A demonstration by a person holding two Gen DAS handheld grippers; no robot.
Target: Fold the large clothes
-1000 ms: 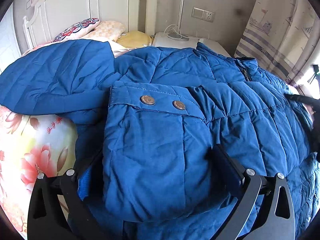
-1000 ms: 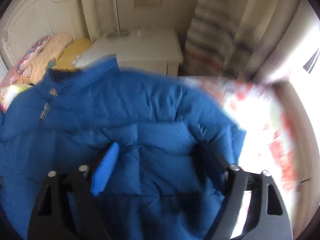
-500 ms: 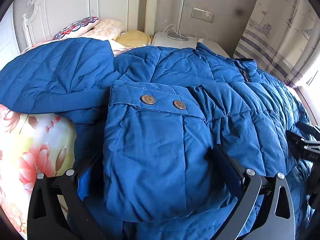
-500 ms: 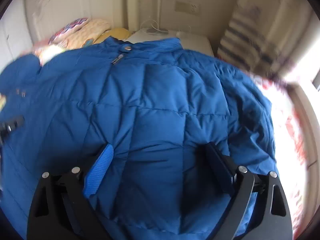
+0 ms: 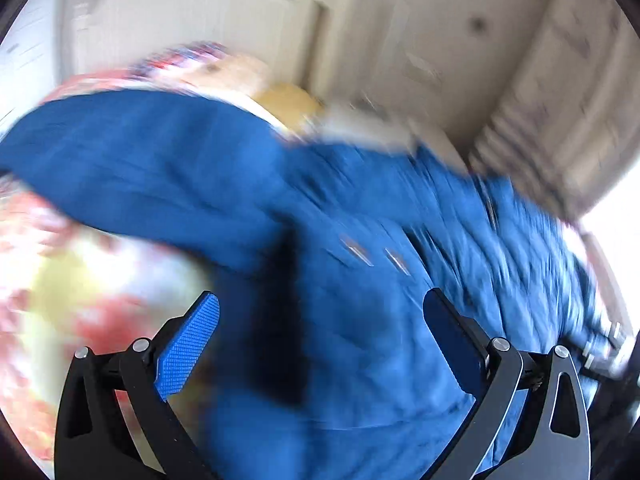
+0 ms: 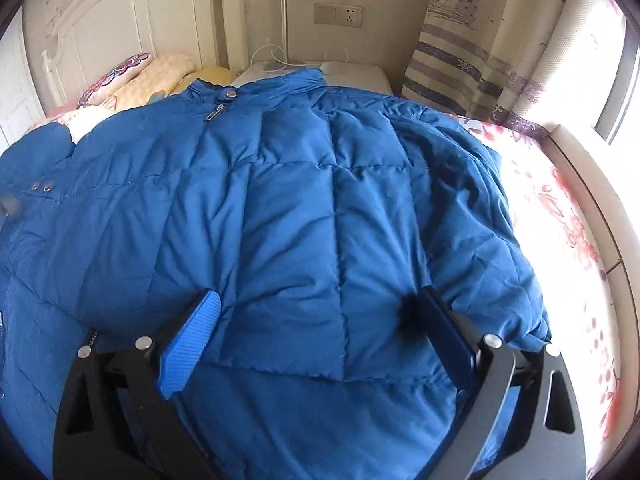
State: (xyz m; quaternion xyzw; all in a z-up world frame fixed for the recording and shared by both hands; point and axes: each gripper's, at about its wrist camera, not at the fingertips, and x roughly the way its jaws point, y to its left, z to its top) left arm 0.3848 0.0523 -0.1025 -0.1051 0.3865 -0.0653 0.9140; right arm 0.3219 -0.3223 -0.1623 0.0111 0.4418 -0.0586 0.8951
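Observation:
A large blue quilted jacket (image 6: 280, 200) lies spread on the bed, collar and zipper (image 6: 218, 104) at the far end. My right gripper (image 6: 320, 312) hovers low over the jacket's body; its jaws are opening, the fabric lies under them and the pads do not press on it. The left wrist view is blurred by motion. There my left gripper (image 5: 320, 320) stands open above the jacket (image 5: 380, 300), near the cuff with two snap buttons (image 5: 376, 254). A sleeve (image 5: 140, 168) stretches away to the left.
A floral bedsheet (image 6: 560, 220) shows to the right of the jacket and at the left (image 5: 80, 280). Pillows (image 6: 152, 76) lie against the white headboard (image 6: 112, 20). Beyond the bed are a white nightstand (image 6: 352, 74), a striped curtain (image 6: 460, 52) and a window ledge (image 6: 592, 184).
My left gripper has lifted and tilted back off the cuff, which no longer fills its jaws. My right gripper swung over the jacket's body and its jaws widened.

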